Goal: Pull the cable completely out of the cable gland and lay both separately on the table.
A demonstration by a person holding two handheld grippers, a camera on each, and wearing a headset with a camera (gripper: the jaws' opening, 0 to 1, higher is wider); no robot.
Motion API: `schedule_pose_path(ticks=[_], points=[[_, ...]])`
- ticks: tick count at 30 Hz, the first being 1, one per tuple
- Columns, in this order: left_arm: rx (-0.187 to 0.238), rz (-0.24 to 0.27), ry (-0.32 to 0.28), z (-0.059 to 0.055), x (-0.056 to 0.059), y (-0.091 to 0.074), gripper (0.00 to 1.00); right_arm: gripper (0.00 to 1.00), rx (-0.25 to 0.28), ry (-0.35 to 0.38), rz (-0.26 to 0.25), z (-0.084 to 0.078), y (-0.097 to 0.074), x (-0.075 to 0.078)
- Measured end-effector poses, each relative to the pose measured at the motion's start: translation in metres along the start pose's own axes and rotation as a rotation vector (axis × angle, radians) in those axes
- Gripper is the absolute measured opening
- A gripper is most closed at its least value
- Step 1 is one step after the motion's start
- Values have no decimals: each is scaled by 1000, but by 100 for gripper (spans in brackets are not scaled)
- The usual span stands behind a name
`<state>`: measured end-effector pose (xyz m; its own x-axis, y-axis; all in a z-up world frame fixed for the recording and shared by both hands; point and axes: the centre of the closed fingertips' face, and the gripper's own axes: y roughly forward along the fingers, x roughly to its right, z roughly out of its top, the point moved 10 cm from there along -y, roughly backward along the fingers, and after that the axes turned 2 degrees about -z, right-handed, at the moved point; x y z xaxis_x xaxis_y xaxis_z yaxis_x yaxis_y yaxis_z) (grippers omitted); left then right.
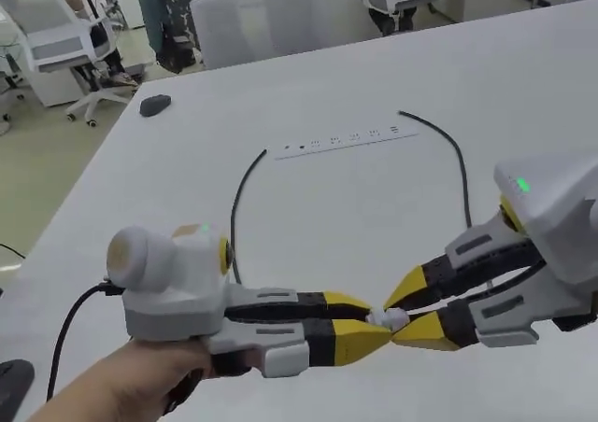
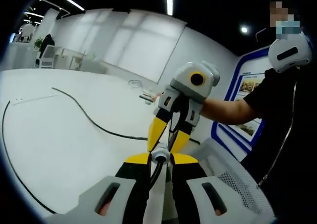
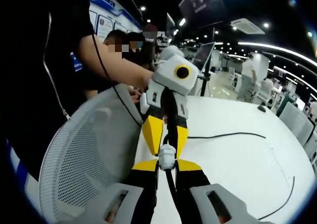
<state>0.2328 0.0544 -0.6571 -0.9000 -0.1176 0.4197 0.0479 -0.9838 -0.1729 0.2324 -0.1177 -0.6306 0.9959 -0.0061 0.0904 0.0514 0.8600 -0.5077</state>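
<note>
A: Biggest first, go.
B: White table (image 1: pixel 355 207), most of the head view. Office chairs (image 1: pixel 56 39) stand beyond its far edge. A person (image 2: pixel 277 120) in black is at the right of the left gripper view. A white mesh chair back (image 3: pixel 79 154) sits low and left in the right gripper view.
A: Grippers?
B: Left gripper (image 1: pixel 372 324) comes in from lower left, held by a hand (image 1: pixel 121 380). Right gripper (image 1: pixel 400 317) comes in from the right. They meet tip to tip above the table.
A: Jaws?
B: Left: yellow tips drawn almost together, pinching one end of the cable gland (image 1: pixel 387 319). Right: jaws in a narrow V, tips closed onto the other end of the same gland (each gripper view puts the white gland right at its own tips).
A: On the table?
B: Power strip (image 1: pixel 346 141), flat, toward the far side. Two black lines (image 1: pixel 234 218) curve from near its ends toward the grippers, one passing behind each. Can't trace whether they join the held cable.
A: Cable itself?
B: Cable (image 3: pixel 171 184) is thin, black and threaded through the gland. It runs back from the gland between the right jaws. The left gripper view shows it doing the same between the left jaws. The gland sits on it, held up off the table between both grippers.
</note>
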Motion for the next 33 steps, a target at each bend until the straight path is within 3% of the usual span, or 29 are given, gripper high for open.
schedule_pose_path(ticks=[5,7,8,10,17,21,23,24,26,27,30,31,33], points=[[5,-13,10,2,1,1,14,8,15,47,14,0,-3,0],[4,-24,48,4,2,2,14,9,25,162,47,-1,-6,1],[4,-34,133,5,4,2,14,9,45,226,83,-1,-7,2],[-3,-25,176,4,6,4,14,9,57,298,101,-5,-8,6],[-17,-28,195,6,6,7,14,8,99,428,154,-14,-11,10],[-31,-18,208,5,5,8,14,7,88,334,115,-13,-9,8],[-29,1,161,3,0,7,14,7,61,234,63,-11,-8,7],[-30,4,155,3,-1,7,13,7,48,217,51,-10,-7,6],[-37,10,45,2,-2,6,13,6,31,164,26,-7,-6,4],[-26,8,61,3,-5,5,13,6,28,119,-1,-5,-5,3],[1,14,-31,1,-8,3,13,6,-4,-11,-66,-1,-5,-1],[4,18,-30,1,-9,3,13,6,-21,-45,-87,0,-4,-2],[3,30,-81,0,-10,3,13,6,-52,-116,-114,2,-3,-5]])
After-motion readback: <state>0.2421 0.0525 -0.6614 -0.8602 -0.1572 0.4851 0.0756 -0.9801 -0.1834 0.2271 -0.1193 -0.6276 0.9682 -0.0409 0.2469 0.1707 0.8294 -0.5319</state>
